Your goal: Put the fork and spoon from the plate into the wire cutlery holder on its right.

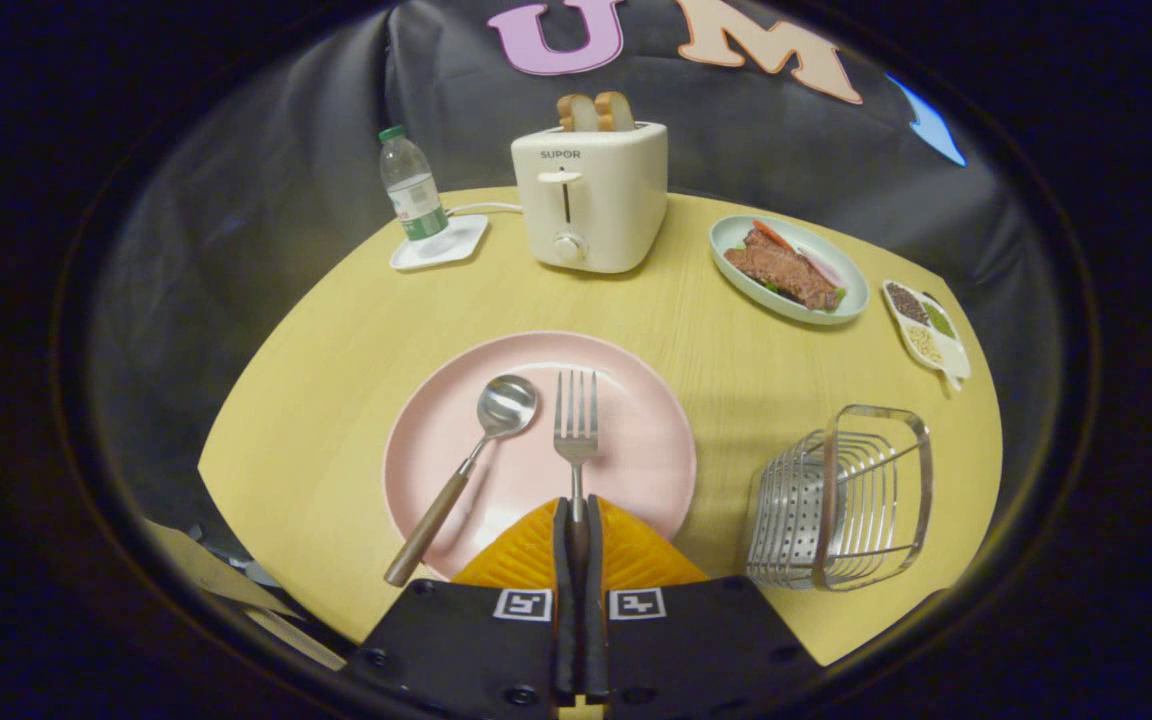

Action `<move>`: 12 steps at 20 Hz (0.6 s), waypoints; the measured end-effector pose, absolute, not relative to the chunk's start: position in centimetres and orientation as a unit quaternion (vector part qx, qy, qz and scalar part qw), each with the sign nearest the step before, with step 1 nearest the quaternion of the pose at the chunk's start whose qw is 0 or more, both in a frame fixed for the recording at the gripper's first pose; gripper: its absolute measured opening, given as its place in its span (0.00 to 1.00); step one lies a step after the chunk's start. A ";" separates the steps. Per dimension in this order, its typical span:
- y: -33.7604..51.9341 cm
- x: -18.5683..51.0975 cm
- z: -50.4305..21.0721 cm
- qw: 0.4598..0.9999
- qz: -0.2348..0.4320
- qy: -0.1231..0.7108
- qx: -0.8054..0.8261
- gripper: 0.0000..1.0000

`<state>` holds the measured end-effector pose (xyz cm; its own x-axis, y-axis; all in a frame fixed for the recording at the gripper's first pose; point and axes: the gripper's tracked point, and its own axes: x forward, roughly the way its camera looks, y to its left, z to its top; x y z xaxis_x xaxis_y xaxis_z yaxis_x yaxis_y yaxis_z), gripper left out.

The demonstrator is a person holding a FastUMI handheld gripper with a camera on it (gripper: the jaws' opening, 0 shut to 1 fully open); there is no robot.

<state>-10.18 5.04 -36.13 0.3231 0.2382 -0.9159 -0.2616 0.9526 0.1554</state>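
A pink plate lies on the yellow table just ahead of my fingers. On it rests a fork, tines pointing away, its handle running back between my two fingers. My gripper is shut on the fork's handle at the plate's near rim. A spoon with a wooden handle lies slanted on the plate to the left of the fork, its handle end hanging over the near-left rim. The wire cutlery holder stands on the table to the right of the plate, its open top facing up.
Beyond the plate stands a cream toaster with two bread slices, a water bottle on a white coaster to its left. A green dish of meat and a small divided condiment dish sit at the far right.
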 end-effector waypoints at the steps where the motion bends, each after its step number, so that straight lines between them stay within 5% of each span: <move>1: 4.7 -10.2 -35.5 0.812 0.159 0.562 -0.017 0.07; 12: -0.6 -8.6 -29.8 0.797 0.175 0.577 -0.028 0.07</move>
